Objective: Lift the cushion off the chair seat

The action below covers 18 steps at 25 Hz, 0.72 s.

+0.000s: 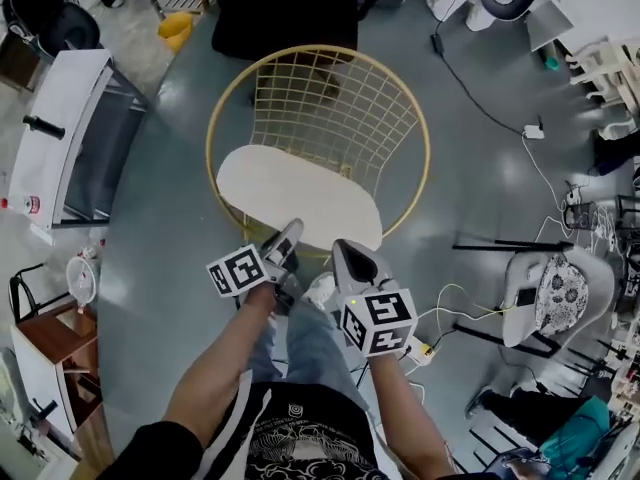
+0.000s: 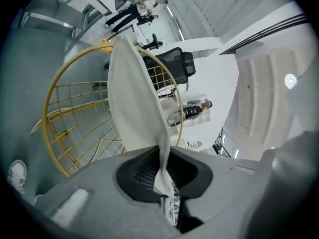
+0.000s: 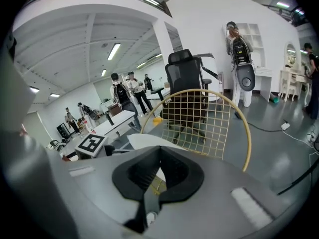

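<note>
A cream cushion [image 1: 290, 193] lies over the seat of a gold wire chair [image 1: 318, 48], its near edge raised. My left gripper [image 1: 290, 236] is at that edge on the left, my right gripper [image 1: 342, 253] just beside it. In the left gripper view the cushion [image 2: 132, 98] rises edge-on from the left gripper [image 2: 162, 176], which is shut on it, with the chair rim [image 2: 46, 108] behind. In the right gripper view the right gripper [image 3: 158, 171] is shut on a thin strip of the cushion [image 3: 149, 141]; the chair's wire back [image 3: 199, 118] stands beyond.
A black office chair [image 1: 290, 8] stands behind the wire chair. A white table [image 1: 60, 128] is at the left, a yellow bin [image 1: 177, 28] at the back left. Cables [image 1: 480, 98] cross the floor at the right near another seat [image 1: 550, 293]. Several people [image 3: 122, 96] stand far off.
</note>
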Available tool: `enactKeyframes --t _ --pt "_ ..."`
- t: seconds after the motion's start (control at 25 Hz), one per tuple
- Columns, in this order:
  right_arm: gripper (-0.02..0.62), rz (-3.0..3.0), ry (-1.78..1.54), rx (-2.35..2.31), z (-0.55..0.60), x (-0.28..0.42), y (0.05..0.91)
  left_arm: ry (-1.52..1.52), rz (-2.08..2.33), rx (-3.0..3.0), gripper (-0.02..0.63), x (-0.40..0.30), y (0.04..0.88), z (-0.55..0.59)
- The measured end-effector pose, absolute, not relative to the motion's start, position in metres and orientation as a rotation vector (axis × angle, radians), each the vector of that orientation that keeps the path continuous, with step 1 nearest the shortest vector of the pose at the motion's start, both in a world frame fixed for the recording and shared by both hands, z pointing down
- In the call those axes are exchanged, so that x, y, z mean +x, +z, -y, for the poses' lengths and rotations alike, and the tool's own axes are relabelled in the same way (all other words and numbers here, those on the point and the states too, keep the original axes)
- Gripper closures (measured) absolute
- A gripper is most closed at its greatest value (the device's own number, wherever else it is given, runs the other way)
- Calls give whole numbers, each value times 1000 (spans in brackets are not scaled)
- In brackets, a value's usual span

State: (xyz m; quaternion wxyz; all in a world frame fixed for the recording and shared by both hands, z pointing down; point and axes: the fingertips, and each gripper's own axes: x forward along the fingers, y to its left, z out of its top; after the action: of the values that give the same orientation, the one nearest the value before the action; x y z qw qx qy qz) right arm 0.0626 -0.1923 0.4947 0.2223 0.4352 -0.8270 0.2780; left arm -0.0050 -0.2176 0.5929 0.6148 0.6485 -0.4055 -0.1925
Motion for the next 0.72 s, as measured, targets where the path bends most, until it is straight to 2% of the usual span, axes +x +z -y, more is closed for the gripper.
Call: enactKeyframes --t 0.72 --pt "595 2471 688 1361 184 73 378 -519 969 1695 572 -18 428 210"
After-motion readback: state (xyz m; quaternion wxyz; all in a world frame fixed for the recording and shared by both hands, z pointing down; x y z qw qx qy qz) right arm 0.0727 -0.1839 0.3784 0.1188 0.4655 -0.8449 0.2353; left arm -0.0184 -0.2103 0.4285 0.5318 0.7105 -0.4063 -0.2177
